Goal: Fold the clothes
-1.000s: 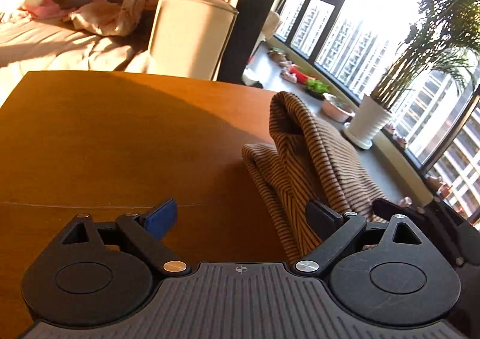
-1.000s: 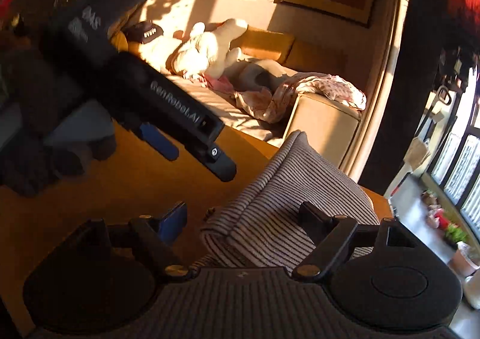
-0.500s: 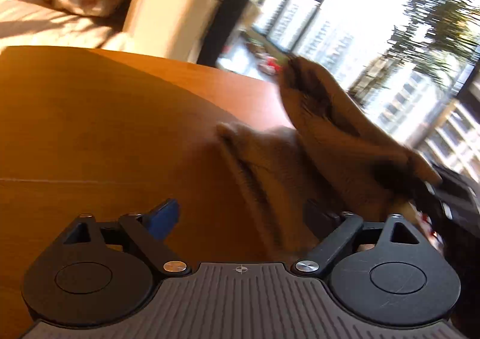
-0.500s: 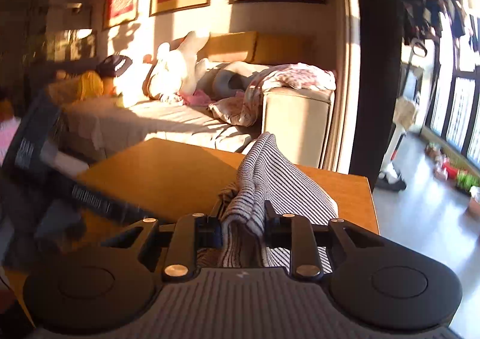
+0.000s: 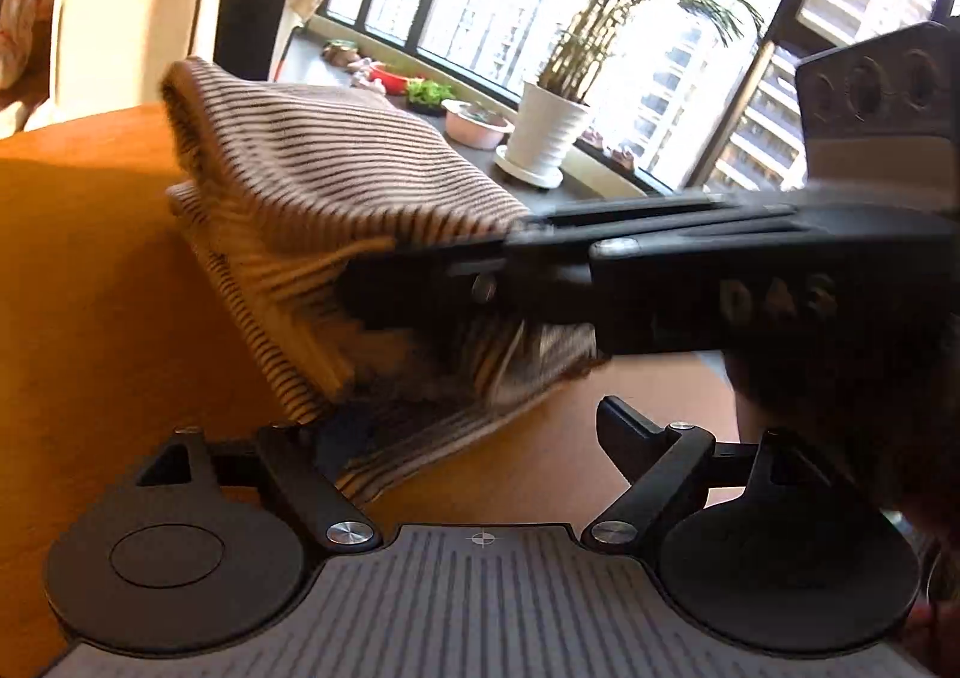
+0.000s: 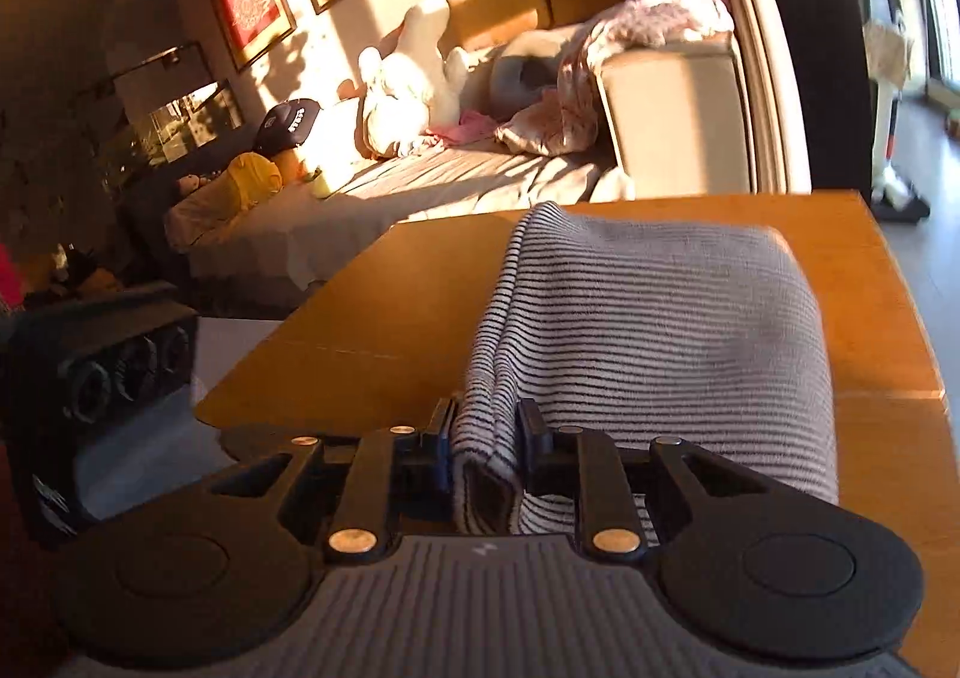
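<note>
A striped garment [image 5: 336,168] lies partly folded on the orange wooden table [image 5: 90,258]. In the right wrist view my right gripper [image 6: 485,426] is shut on a bunched fold of the garment [image 6: 648,306], which drapes away over the table [image 6: 390,318]. In the left wrist view that gripper [image 5: 384,282] reaches in from the right, holding the cloth raised. My left gripper [image 5: 468,426] sits low at the garment's near edge with its jaws opening. The hem lies between its fingers by the left one, and the pads do not press it.
A beige sofa [image 6: 672,96] with a pink blanket [image 6: 648,18] and a white plush toy [image 6: 414,72] stands beyond the table's far edge. A potted plant [image 5: 546,138] and small bowls line the window ledge. The left gripper's housing [image 6: 120,366] is at the lower left.
My right gripper closed on a fold of the garment and lifted it across the table. My left gripper swung toward the garment's near edge, and the right gripper now crosses its view.
</note>
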{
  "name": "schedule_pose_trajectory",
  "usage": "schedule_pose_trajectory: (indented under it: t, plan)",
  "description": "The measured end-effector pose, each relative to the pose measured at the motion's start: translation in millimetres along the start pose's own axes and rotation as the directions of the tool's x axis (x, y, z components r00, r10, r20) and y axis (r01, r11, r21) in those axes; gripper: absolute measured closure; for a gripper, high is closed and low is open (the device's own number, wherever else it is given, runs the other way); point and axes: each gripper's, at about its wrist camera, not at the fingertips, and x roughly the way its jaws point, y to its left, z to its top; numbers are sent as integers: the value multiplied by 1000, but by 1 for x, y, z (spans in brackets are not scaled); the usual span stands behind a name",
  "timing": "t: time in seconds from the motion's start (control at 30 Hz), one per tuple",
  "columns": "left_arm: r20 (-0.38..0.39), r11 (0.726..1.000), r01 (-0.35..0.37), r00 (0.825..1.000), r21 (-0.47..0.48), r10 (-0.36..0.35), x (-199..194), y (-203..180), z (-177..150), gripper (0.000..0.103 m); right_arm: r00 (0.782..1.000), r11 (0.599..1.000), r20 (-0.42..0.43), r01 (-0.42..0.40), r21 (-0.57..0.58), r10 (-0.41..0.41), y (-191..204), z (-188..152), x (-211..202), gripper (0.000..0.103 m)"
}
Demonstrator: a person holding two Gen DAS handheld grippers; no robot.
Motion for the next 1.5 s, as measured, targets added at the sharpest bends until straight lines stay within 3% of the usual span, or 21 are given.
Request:
schedule_pose_trajectory:
  t: [0.03,0.17,0.3,0.4,0.47,0.63,0.77,0.83,0.9,0.97,1.03,1.1,1.17,1.23,1.3,1.33,1.5]
  plan:
    - [-5,1000,-4,1000,10,4,-6,0,1,8,1000,1000,0,1,-21,-1,1,-4,0,82]
    - [9,998,-46,999,33,45,-27,3,1,7,1000,994,15,23,-106,-21,9,-18,-3,80]
    - [38,992,-125,991,-19,126,-48,13,-1,8,999,997,45,7,-71,-4,4,-23,-7,78]
    - [64,978,-185,979,-99,192,-64,27,1,14,998,995,55,27,-100,-21,9,-26,-6,78]
    - [96,970,-190,974,-151,206,-70,35,14,25,997,989,61,54,-140,-46,16,-28,-4,76]
    - [175,980,-115,974,-163,144,-56,34,60,43,981,914,87,195,-356,-175,52,-44,5,72]
    - [145,984,-75,984,-159,99,-18,32,79,44,967,837,98,253,-484,-236,69,-59,5,64]
    - [108,981,-113,985,-158,131,2,41,81,45,971,827,86,237,-509,-225,71,-62,-3,42]
    - [105,979,-119,985,-164,138,11,51,76,45,979,851,73,200,-485,-188,67,-57,-18,39]
    - [117,980,-104,985,-169,125,8,57,71,45,982,900,94,190,-392,-166,54,-42,-37,37]
    - [118,979,-92,986,-184,115,8,63,71,45,974,945,143,208,-252,-176,33,-24,-53,33]
    - [116,977,-87,987,-196,112,9,65,72,45,959,961,179,243,-135,-218,11,-11,-61,32]
    - [115,975,-93,986,-203,118,13,65,74,45,946,952,166,296,-80,-280,-6,-6,-58,32]
    - [113,974,-110,985,-196,134,17,63,71,44,927,919,76,374,-124,-367,-15,-16,-37,32]
    - [108,976,-121,984,-182,142,21,61,70,43,917,904,13,397,-159,-400,-21,-32,-18,30]
    - [106,976,-129,983,-178,150,21,59,70,43,920,912,18,391,-126,-392,-23,-34,-19,26]
    - [116,964,-200,968,-174,222,6,48,73,43,941,941,8,339,-15,-339,-33,-31,-29,26]
